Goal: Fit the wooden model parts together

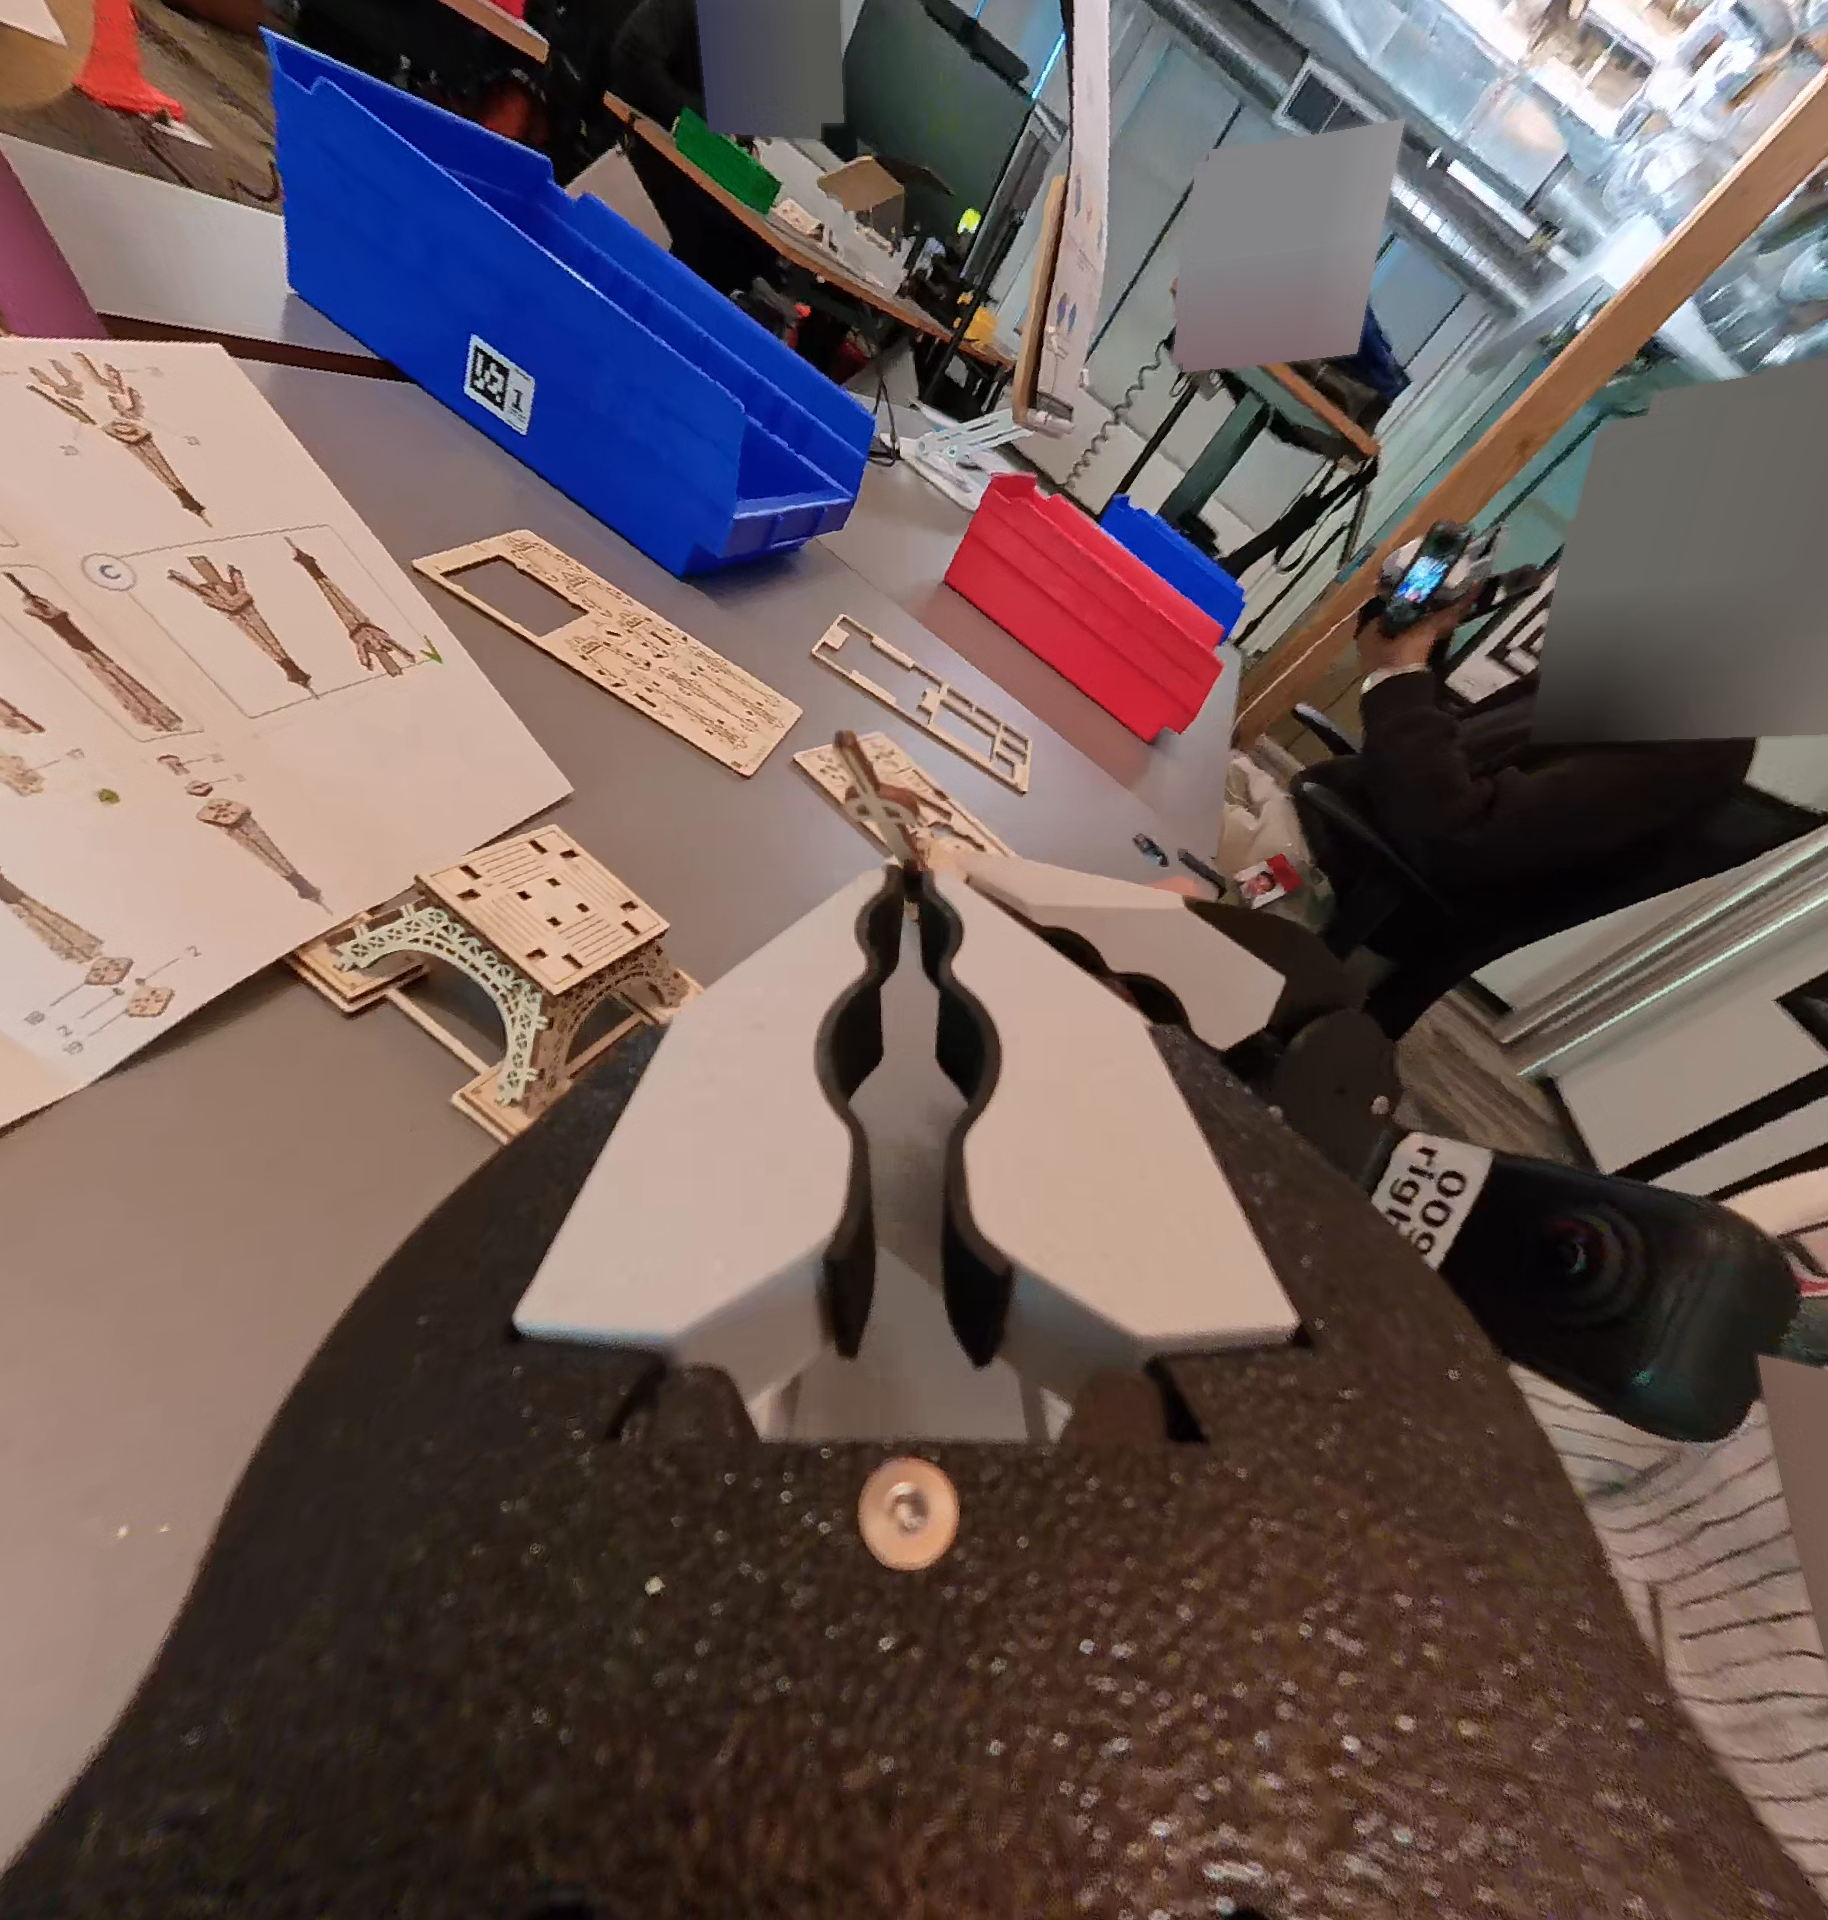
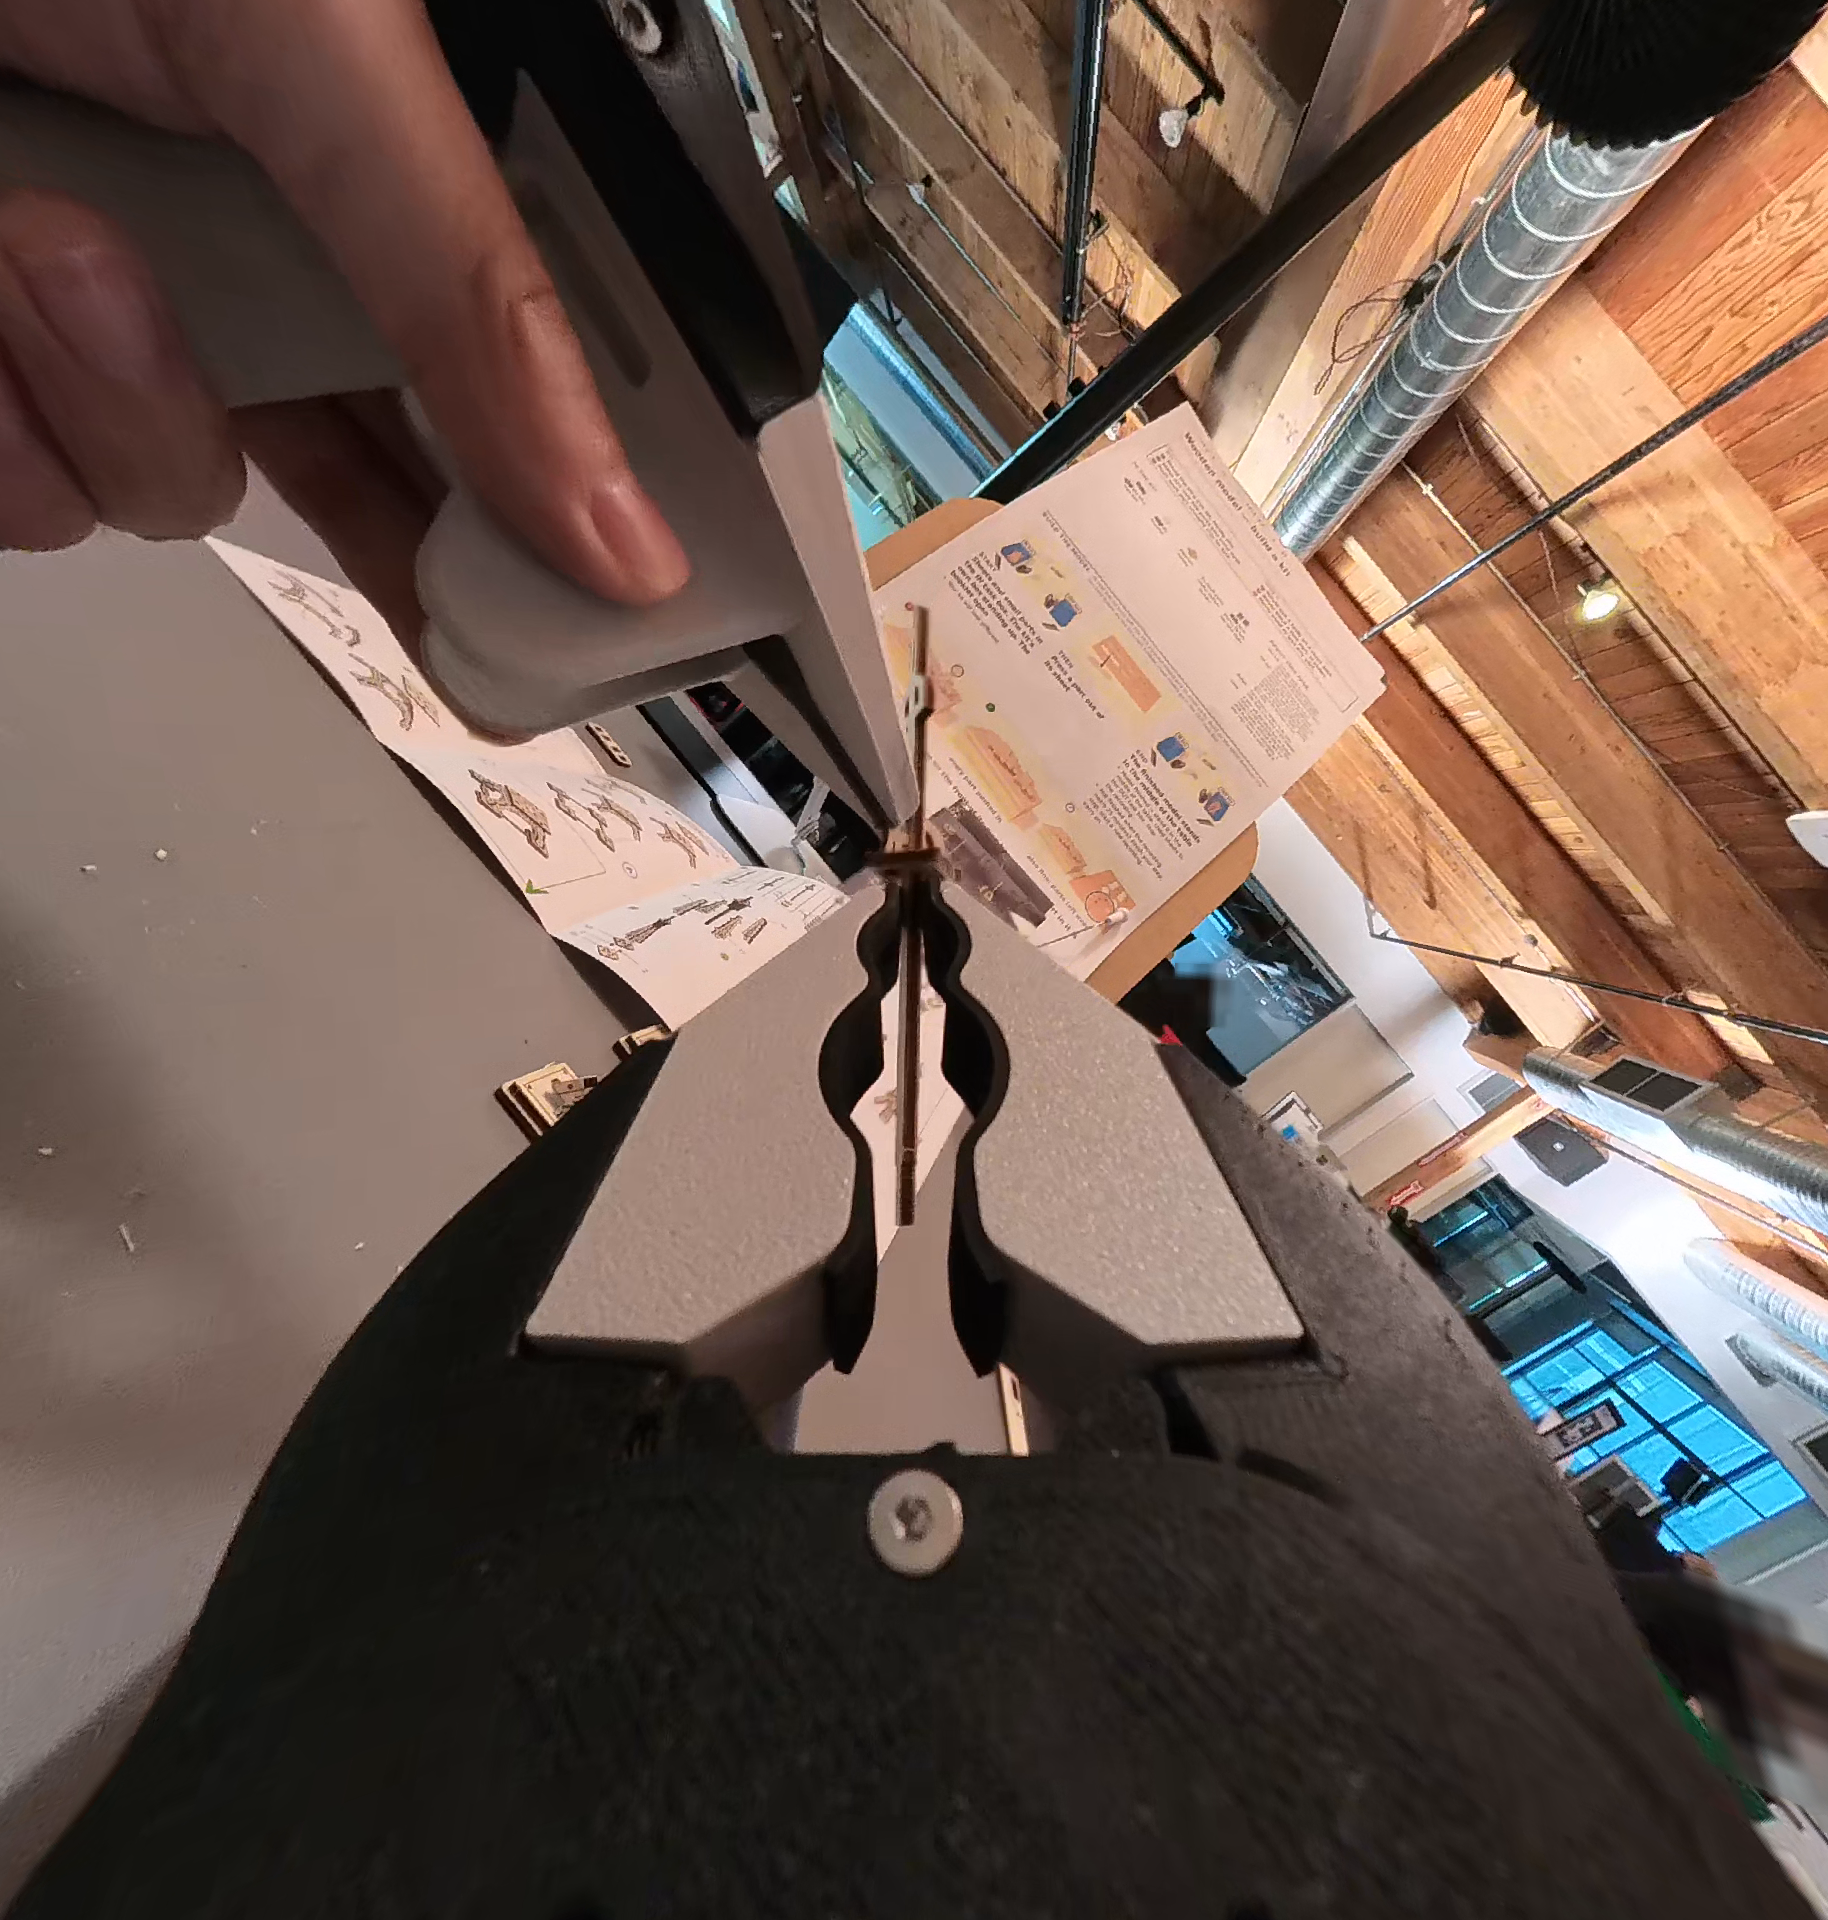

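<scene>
Risk: thin spire strip (image 2: pixel 908 1039) pinched by both tongs, right (image 2: pixel 905 883) and left (image 1: pixel 905 883); snapped or dropped if twisted.

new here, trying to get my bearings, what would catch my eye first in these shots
The two grippers meet tip to tip: the left gripper and right gripper both pinch a thin wooden spire piece. Behind on the grey table, a half-built Eiffel Tower base stands beside a long blue bin.
</scene>
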The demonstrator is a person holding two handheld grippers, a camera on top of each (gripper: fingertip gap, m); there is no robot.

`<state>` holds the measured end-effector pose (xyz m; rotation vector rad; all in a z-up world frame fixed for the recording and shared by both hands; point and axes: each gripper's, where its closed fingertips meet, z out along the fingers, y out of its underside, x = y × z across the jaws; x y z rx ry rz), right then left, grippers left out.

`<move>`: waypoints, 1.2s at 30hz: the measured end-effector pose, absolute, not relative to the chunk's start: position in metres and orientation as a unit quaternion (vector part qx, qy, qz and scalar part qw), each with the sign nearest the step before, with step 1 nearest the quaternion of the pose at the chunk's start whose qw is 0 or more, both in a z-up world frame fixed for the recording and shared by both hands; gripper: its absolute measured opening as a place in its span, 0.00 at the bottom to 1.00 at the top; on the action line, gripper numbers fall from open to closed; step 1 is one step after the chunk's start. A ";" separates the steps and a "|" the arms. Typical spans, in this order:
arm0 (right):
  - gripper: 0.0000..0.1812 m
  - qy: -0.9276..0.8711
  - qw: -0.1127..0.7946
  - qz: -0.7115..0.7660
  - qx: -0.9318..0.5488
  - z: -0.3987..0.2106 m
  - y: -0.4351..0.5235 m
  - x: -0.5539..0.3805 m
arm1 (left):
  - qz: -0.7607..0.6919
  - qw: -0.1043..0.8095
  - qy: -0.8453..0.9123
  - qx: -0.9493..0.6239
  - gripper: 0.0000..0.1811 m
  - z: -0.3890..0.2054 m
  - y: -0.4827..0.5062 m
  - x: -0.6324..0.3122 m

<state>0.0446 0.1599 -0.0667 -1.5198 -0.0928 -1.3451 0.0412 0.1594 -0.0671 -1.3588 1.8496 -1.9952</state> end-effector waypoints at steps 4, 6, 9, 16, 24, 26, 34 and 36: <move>0.00 -0.035 0.534 -0.549 -0.642 -0.069 0.160 0.045 | -0.641 0.064 0.621 -0.447 0.00 -0.069 0.160 0.041; 0.00 -0.033 0.537 -0.542 -0.646 -0.070 0.161 0.045 | -0.640 0.061 0.622 -0.447 0.00 -0.070 0.160 0.041; 0.00 -0.028 0.542 -0.526 -0.654 -0.073 0.162 0.045 | -0.640 0.056 0.624 -0.446 0.00 -0.073 0.161 0.041; 0.00 -0.009 0.575 -0.473 -0.667 -0.079 0.165 0.044 | -0.638 0.039 0.628 -0.444 0.00 -0.077 0.163 0.040; 0.00 0.010 0.608 -0.415 -0.677 -0.084 0.168 0.044 | -0.628 0.061 0.651 -0.422 0.00 -0.080 0.163 0.039; 0.02 0.013 0.612 -0.406 -0.679 -0.085 0.169 0.044 | -0.626 0.065 0.654 -0.420 0.00 -0.081 0.163 0.040; 0.00 0.012 0.608 -0.408 -0.681 -0.085 0.167 0.044 | -0.613 0.094 0.672 -0.404 0.00 -0.080 0.162 0.039; 0.00 0.008 0.596 -0.422 -0.683 -0.085 0.166 0.045 | -0.601 0.108 0.680 -0.406 0.00 -0.082 0.162 0.040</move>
